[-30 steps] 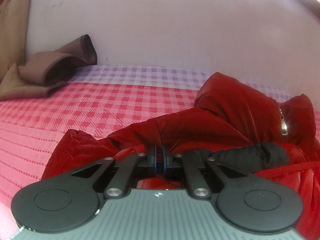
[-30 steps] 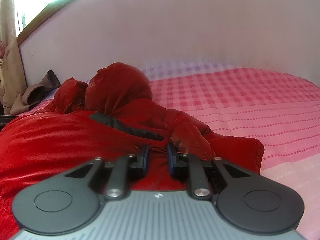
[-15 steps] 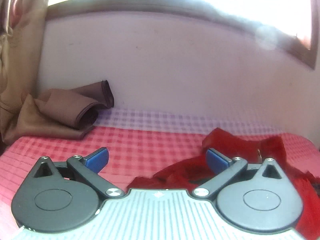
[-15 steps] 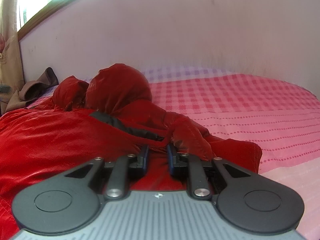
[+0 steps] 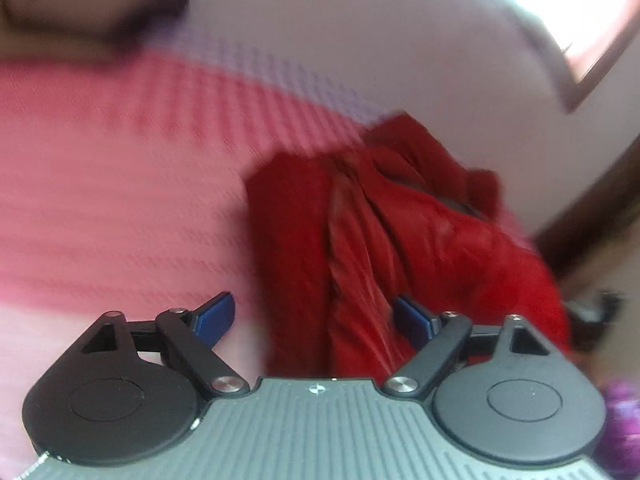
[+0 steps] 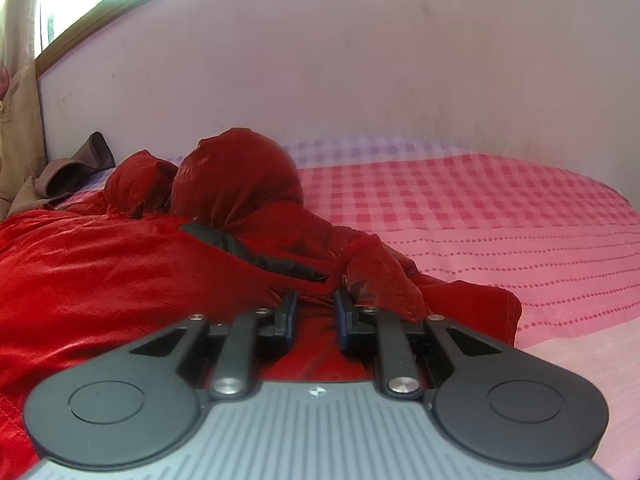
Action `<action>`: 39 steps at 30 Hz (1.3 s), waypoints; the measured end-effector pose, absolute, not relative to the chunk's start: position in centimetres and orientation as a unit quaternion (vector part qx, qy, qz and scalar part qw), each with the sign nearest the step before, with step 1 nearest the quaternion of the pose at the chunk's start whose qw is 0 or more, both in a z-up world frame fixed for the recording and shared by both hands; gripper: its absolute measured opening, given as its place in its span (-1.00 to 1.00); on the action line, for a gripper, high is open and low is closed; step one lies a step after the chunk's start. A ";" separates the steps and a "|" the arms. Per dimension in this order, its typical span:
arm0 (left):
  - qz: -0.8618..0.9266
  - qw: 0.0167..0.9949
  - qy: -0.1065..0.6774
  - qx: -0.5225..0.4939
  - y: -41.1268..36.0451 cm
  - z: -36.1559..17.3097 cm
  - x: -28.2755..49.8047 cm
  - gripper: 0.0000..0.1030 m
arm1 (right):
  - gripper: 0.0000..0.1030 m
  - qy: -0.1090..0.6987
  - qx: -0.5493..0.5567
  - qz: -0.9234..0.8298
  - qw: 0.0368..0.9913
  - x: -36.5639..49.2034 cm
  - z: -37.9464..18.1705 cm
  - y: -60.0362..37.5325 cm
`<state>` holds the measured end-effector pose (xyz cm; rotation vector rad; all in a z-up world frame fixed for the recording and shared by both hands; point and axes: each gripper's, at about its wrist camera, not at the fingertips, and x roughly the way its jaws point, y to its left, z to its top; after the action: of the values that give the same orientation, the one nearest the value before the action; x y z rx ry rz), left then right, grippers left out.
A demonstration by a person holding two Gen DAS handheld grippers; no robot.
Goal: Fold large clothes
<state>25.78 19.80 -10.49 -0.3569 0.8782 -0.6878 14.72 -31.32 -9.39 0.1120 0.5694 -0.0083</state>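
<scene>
A large red hooded jacket (image 6: 120,272) with a dark lining lies crumpled on the pink checked bedspread (image 6: 500,232). My right gripper (image 6: 316,312) is low on the jacket, its blue pads nearly closed on a fold of the red fabric near the hem. In the blurred left wrist view the jacket (image 5: 392,240) lies ahead and to the right on the bedspread (image 5: 120,200). My left gripper (image 5: 312,316) is open and empty, held above the jacket's near edge.
A brown folded cloth (image 6: 72,168) lies at the back left by the white wall (image 6: 360,60). A curtain (image 6: 16,100) hangs at the left. A wooden window frame (image 5: 600,64) shows at the upper right of the left wrist view.
My left gripper let go of the red jacket, opened wide, lifted and swung; its view is now blurred. My right gripper stayed where it was, shut on the jacket.
</scene>
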 end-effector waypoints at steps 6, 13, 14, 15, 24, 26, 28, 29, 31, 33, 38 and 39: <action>-0.352 0.817 0.413 -0.195 19.0 -11.6 25.5 -0.06 | -0.64 0.280 0.046 -0.009 0.959 14.7 -9.3 -31.0; -0.283 0.840 0.367 -0.283 19.1 -11.8 22.6 -0.48 | -0.64 0.276 0.031 -0.018 0.961 14.5 -9.2 -30.6; -0.273 0.841 0.363 -0.295 19.1 -11.8 22.3 -0.48 | -0.64 0.275 0.032 -0.017 0.961 14.5 -9.2 -30.6; -0.264 0.842 0.360 -0.303 19.0 -11.7 22.0 -0.49 | -0.64 0.275 0.037 -0.016 0.961 14.5 -9.1 -30.8; -0.237 0.856 0.353 -0.294 18.6 -10.8 21.0 -0.51 | -0.61 0.202 0.022 0.077 0.976 9.9 -0.6 -27.8; -0.232 0.858 0.352 -0.293 18.5 -10.4 21.1 -0.51 | -0.61 0.201 0.001 0.126 0.971 9.5 1.2 -25.4; -0.226 0.859 0.352 -0.295 18.5 -9.9 20.6 -0.52 | -0.69 0.215 -0.032 0.170 0.961 9.9 1.7 -22.8; -0.224 0.859 0.352 -0.296 18.4 -9.6 20.4 -0.54 | -0.73 0.224 -0.050 0.185 0.956 10.2 1.5 -21.6; -0.220 0.862 0.352 -0.291 18.4 -8.8 19.9 -0.57 | -0.80 0.249 -0.089 0.201 0.943 11.2 0.4 -19.8; -0.221 0.866 0.348 -0.284 18.1 -7.5 19.5 -0.59 | -0.83 0.285 -0.114 0.204 0.930 12.7 -1.4 -19.2; -0.232 0.874 0.332 -0.269 16.1 -3.0 17.6 -0.60 | -0.89 0.318 -0.076 0.195 0.925 15.1 -4.8 -20.1; -0.237 0.875 0.327 -0.266 15.4 -1.9 17.1 -0.60 | -0.89 0.319 -0.061 0.196 0.925 15.5 -5.3 -20.3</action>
<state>17.12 15.45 -1.91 -0.5555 0.6825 -0.4949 15.50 -20.27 -5.29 -0.1250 0.6551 0.4015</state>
